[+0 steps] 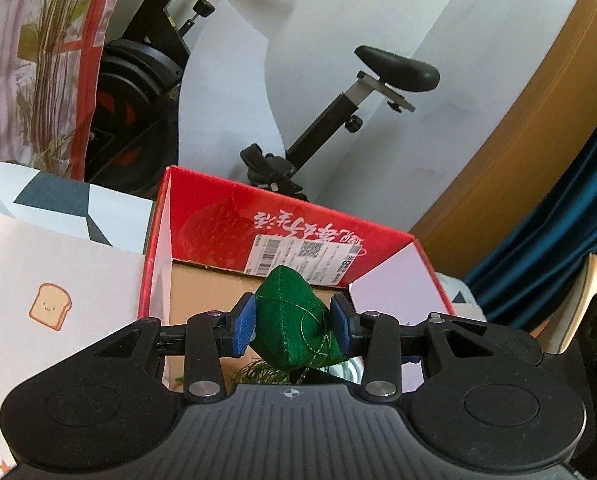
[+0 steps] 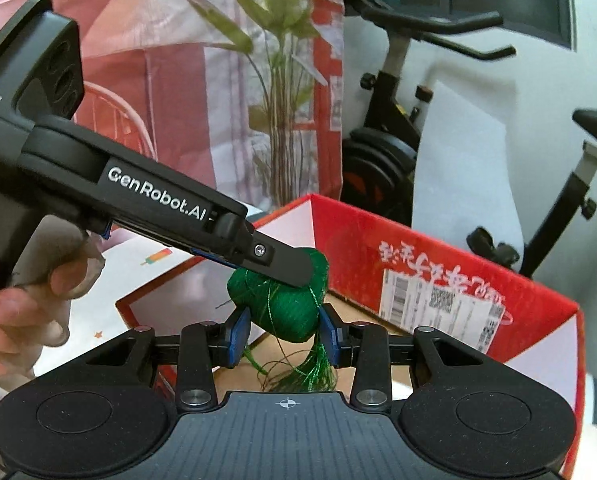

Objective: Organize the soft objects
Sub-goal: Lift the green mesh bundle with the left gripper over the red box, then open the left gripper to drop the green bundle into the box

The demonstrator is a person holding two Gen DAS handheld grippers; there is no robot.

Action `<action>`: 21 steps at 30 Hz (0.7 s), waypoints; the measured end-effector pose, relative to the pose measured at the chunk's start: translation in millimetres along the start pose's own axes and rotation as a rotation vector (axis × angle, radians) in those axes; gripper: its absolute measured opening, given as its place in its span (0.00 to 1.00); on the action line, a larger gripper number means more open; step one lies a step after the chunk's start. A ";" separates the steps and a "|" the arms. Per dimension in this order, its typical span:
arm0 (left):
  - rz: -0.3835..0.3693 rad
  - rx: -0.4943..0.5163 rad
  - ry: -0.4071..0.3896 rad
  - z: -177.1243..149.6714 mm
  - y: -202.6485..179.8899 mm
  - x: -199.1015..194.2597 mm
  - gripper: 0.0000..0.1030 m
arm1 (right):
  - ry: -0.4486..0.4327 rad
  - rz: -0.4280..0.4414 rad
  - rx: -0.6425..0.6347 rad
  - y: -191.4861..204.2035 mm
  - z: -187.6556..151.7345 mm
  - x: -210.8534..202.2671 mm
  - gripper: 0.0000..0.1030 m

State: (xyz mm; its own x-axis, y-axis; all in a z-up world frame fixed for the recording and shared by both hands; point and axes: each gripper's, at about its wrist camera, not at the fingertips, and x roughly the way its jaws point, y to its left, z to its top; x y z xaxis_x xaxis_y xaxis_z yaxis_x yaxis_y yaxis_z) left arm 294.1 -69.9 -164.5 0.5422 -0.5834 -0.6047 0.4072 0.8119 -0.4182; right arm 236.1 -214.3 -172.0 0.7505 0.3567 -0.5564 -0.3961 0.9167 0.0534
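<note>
My left gripper point(image 1: 294, 326) is shut on a green stuffed zongzi point(image 1: 290, 320), its blue pads point(image 1: 245, 330) pressing both sides. It hangs over the open red cardboard box point(image 1: 298, 208), and a green tassel point(image 1: 264, 374) dangles below it. In the right wrist view my right gripper point(image 2: 284, 336) is shut on a second green zongzi point(image 2: 286, 312) with a tassel point(image 2: 314, 372), above the near corner of the same box point(image 2: 418, 240). The left gripper point(image 2: 298, 272), held by a hand point(image 2: 26, 304), reaches in from the left just above it. Green fabric shows under its finger point(image 2: 290, 266).
An exercise bike point(image 1: 394, 68) stands behind the box. A plant in a red-and-clear plastic bag point(image 2: 274, 92) is at the back left. A white cloth with a toast print point(image 1: 50, 312) lies left of the box. A blue curtain point(image 1: 570, 216) hangs on the right.
</note>
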 end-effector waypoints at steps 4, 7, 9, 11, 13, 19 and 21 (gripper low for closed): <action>0.010 -0.006 0.010 -0.9 1.0 7.5 0.41 | 0.010 -0.013 0.049 -5.5 -4.4 4.1 0.34; 0.050 0.016 0.011 -3.4 0.7 6.6 0.41 | 0.010 -0.059 0.095 -12.3 -7.2 3.5 0.34; 0.068 0.033 0.002 -5.3 1.3 2.2 0.41 | 0.007 -0.078 0.136 -20.1 -9.6 -1.2 0.34; 0.076 0.044 -0.015 -6.9 1.9 -5.2 0.41 | -0.004 -0.103 0.166 -26.0 -12.6 -8.3 0.33; 0.083 0.062 -0.035 -9.9 1.0 -14.3 0.41 | -0.028 -0.118 0.209 -32.2 -16.2 -20.0 0.32; 0.129 0.116 -0.075 -27.3 -4.2 -42.0 0.40 | -0.093 -0.128 0.269 -30.7 -32.6 -56.2 0.32; 0.142 0.121 -0.092 -36.4 -7.7 -53.5 0.40 | -0.111 -0.128 0.272 -25.5 -39.3 -68.9 0.32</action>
State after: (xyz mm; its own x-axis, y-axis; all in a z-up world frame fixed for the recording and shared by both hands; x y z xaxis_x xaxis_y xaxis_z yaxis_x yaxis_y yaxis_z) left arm 235.3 -44.2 -153.5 0.6629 -0.4669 -0.5854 0.4039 0.8812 -0.2454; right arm 173.6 -269.4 -167.6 0.8441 0.2391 -0.4799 -0.1502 0.9647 0.2164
